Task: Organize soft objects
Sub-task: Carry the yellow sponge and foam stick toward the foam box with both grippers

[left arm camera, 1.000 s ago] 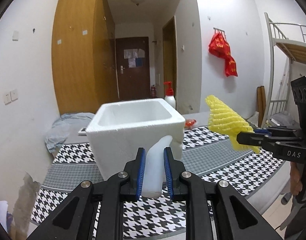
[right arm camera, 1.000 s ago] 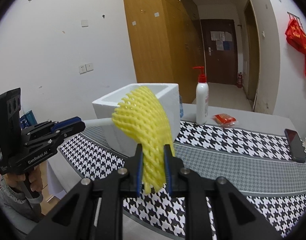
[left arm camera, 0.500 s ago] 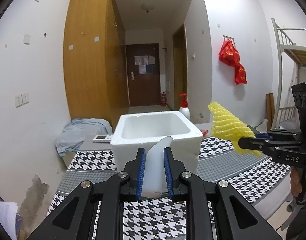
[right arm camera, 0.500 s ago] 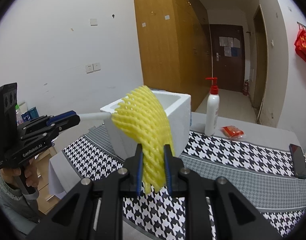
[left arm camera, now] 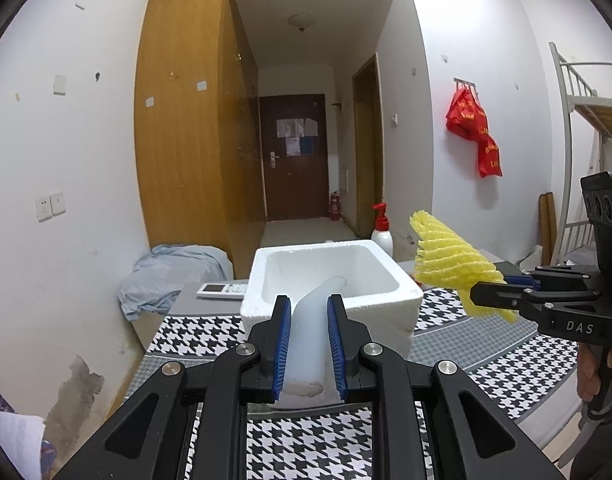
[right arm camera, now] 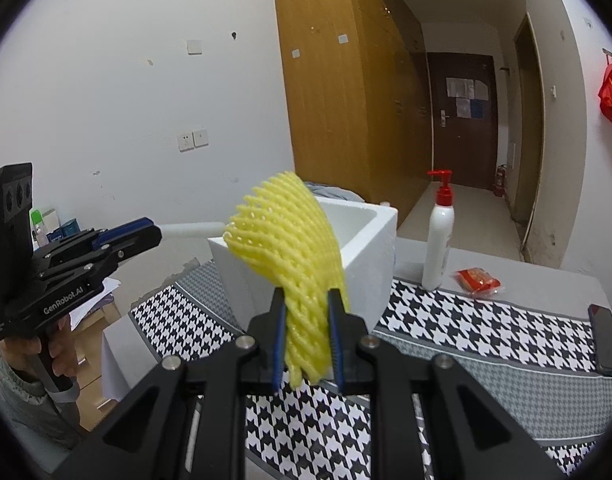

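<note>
left gripper (left arm camera: 308,342) pinches what looks like a white foam tube (left arm camera: 311,334); right gripper (right arm camera: 306,338) pinches yellow foam netting (right arm camera: 290,248).

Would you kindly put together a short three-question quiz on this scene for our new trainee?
1. True or false: the left gripper is shut on the white foam tube.
2. What does the right gripper hold? A) pump bottle B) yellow foam net C) phone
3. Fill in: both soft items are held near the white foam ____.

Key: 1 true; 2 B, the yellow foam net; 3 box, open-topped, on the houndstooth cloth.
</note>
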Tool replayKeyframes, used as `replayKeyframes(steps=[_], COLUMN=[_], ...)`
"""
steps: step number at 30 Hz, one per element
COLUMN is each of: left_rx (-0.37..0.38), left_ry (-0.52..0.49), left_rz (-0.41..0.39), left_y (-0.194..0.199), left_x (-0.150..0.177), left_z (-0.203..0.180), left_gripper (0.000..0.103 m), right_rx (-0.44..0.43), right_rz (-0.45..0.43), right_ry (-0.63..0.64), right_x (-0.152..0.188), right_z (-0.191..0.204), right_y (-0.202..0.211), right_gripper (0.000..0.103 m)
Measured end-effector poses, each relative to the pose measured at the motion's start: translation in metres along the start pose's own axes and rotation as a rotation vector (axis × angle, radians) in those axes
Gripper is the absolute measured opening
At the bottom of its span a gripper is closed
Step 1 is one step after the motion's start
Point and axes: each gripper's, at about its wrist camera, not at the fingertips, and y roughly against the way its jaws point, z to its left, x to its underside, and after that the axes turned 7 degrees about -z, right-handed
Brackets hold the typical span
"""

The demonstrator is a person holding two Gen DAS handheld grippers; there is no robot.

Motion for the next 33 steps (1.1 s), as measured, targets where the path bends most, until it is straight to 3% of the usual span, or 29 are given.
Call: replayKeyframes(steps=[13, 15, 25, 33], left_rx=[0.024, 0.035, 0.083, 0.079], left_ry=[0.006, -0.002, 0.006, 0.018], left_rz=[-0.021, -0.016, 0.016, 0.023], left_y=[-0.021, -0.028, -0.049, -0.051], left_x=[-0.014, -0.015, -0.01, -0.009], left_z=[0.006, 0.006, 0.004, 0.01], left_gripper=[0.019, 0.008, 0.008, 0.008], right_rx=[-0.001, 0.003, 0.032, 0.04], right_rz=[-0.013, -0.013, -0.005, 0.011], right_ry=[0.0, -0.002, -0.018, -0.005], right_x=[-0.011, -0.011, -0.013, -0.021], right_z=[-0.004, -0.005, -0.011, -0.006], right_y=[-0.016, -0.018, -0.022, -0.032], right_gripper=[0.022, 0.022, 0.022, 0.022])
